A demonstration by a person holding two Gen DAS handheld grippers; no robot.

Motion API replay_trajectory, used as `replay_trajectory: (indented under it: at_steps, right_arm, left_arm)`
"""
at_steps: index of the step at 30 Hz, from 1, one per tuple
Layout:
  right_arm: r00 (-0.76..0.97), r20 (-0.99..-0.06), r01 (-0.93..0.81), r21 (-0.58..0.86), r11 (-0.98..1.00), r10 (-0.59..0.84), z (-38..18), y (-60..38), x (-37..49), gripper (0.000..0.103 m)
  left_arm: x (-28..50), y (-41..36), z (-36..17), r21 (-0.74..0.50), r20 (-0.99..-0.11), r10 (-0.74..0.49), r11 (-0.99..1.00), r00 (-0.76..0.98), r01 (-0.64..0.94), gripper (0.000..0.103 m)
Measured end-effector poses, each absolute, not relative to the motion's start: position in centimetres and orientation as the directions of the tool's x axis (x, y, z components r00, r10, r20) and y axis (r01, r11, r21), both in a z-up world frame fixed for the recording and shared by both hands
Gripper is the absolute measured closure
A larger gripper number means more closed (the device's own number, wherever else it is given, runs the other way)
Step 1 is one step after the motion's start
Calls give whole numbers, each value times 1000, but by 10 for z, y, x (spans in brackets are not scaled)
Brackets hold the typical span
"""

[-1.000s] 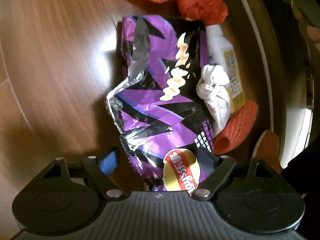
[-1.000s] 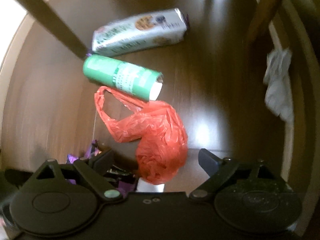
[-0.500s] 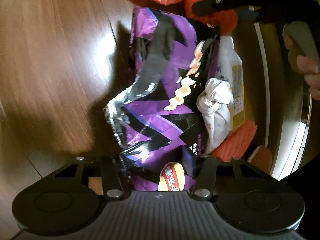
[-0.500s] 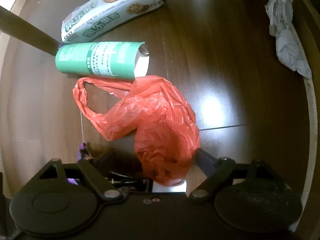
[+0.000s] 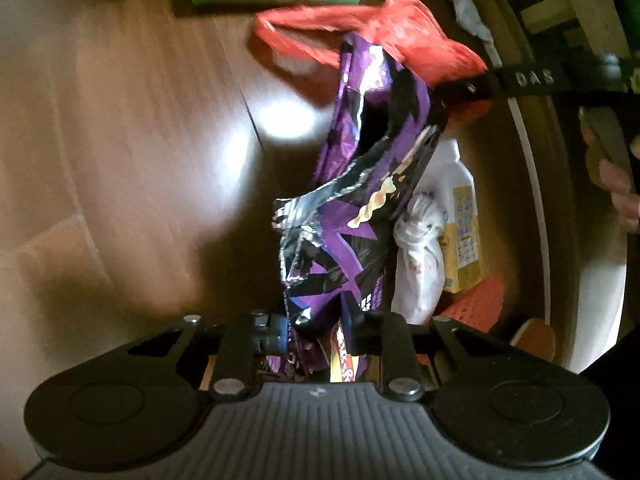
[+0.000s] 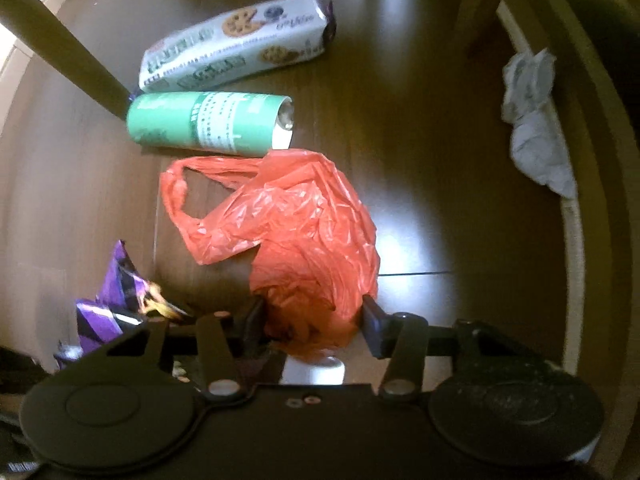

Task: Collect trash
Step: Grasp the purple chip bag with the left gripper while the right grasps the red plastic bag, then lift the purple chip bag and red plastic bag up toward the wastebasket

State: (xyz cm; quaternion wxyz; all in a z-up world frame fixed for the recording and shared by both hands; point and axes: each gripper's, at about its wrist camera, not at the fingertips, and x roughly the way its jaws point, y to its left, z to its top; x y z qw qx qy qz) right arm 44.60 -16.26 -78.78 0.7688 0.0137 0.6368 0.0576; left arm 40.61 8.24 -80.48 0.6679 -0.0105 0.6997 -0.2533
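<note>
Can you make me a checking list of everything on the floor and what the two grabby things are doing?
Surface: brown wood floor, glare patches.
Job's things: purple chip bag; red plastic bag; green tube; cookie pack; crumpled paper.
Clutter: white bottle, knotted white bag, orange mesh.
Grippers: left gripper shut on purple chip bag; right gripper shut on red plastic bag.
Cables: nothing seen.
Surroundings: wooden furniture leg.

1. The left wrist view looks steeply down at the wooden floor (image 5: 132, 152), close over a purple snack bag (image 5: 356, 216) at frame centre.
2. The right wrist view looks down too, close over a red plastic bag (image 6: 296, 232).
3. Both views share the red bag, green can (image 6: 204, 126), purple bag and crumpled tissue (image 6: 536, 120).
</note>
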Motion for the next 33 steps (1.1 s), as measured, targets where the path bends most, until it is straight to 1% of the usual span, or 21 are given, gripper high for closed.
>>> replay_trajectory:
  at_steps: [5, 11, 14, 20, 24, 27, 30, 33]
  right_arm:
    - [217, -970, -38, 104, 994, 110, -755, -169, 438, 54]
    - [329, -936, -124, 86, 989, 123, -694, -165, 423, 54]
    - [412, -899, -182, 80, 980, 150, -653, -163, 413, 54]
    - [533, -818, -297, 59, 953, 217, -570, -164, 401, 54]
    - [627, -734, -351, 32, 936, 260, -507, -172, 390, 54]
    - [722, -633, -350, 15, 937, 280, -463, -186, 377, 54]
    - [780, -544, -345, 38, 938, 309, -421, -206, 366, 54]
    - [823, -480, -351, -10, 936, 304, -391, -221, 356, 54]
  left_arm:
    - [416, 92, -763, -310, -944, -330, 893, 8, 325, 83]
    - [424, 96, -714, -235, -941, -301, 909, 153, 344, 83]
    - [431, 98, -678, -220, -921, -308, 916, 238, 335, 83]
    - [434, 105, -595, -229, -842, -353, 919, 409, 323, 83]
    - [423, 101, -536, -236, -771, -382, 915, 510, 328, 83]
    - [413, 96, -496, -230, -718, -396, 911, 573, 342, 84]
    - [400, 89, -460, -215, -659, -408, 907, 631, 362, 86]
    - [396, 85, -436, -220, -622, -424, 901, 658, 373, 89]
